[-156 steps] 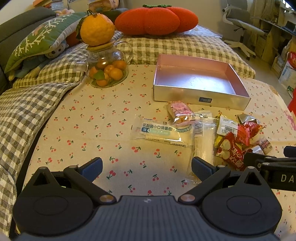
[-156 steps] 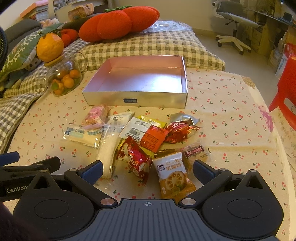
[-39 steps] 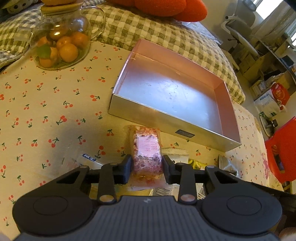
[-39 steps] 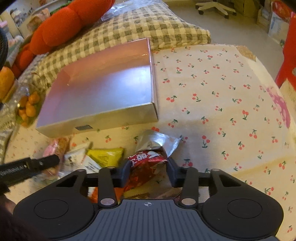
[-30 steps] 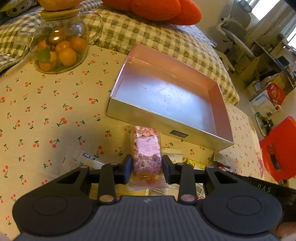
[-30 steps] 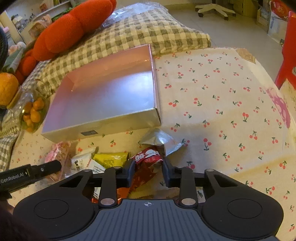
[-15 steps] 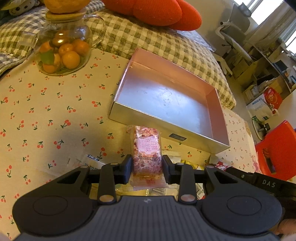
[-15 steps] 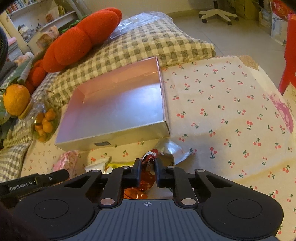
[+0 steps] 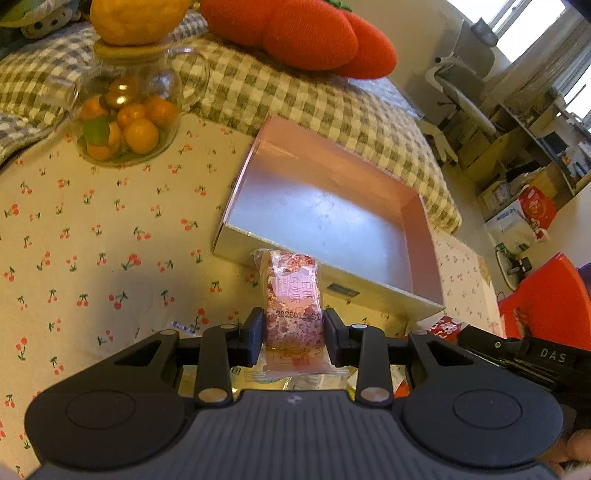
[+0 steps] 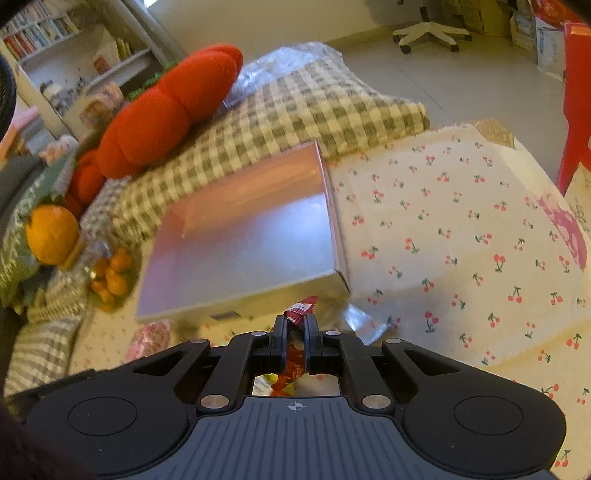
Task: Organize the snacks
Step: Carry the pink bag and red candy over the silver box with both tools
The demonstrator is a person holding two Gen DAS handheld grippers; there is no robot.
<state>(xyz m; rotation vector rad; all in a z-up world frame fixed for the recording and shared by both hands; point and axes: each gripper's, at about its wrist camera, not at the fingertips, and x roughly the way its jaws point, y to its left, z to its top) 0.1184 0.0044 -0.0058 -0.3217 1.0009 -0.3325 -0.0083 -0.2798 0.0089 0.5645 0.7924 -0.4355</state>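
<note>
My left gripper (image 9: 294, 325) is shut on a pink snack packet (image 9: 293, 295) and holds it just in front of the near wall of the silver box (image 9: 376, 291). The box is open and nothing lies in it. My right gripper (image 10: 294, 325) is shut on a red snack packet (image 10: 300, 308), lifted near the box's front right corner (image 10: 341, 275). The pink packet also shows low at the left in the right wrist view (image 10: 149, 338). Other snack packets lie under both grippers, mostly hidden.
A glass jar of small oranges (image 9: 125, 118) with a big orange on its lid stands at the back left. A checked cushion (image 9: 258, 92) and a red plush (image 9: 299, 33) lie behind the box. A silver foil packet (image 10: 360, 319) lies by the box's corner. A red stool (image 9: 543, 299) stands at the right.
Both grippers have risen with their packets and drawn nearer the box. The right jaws have squeezed tighter on the red packet.
</note>
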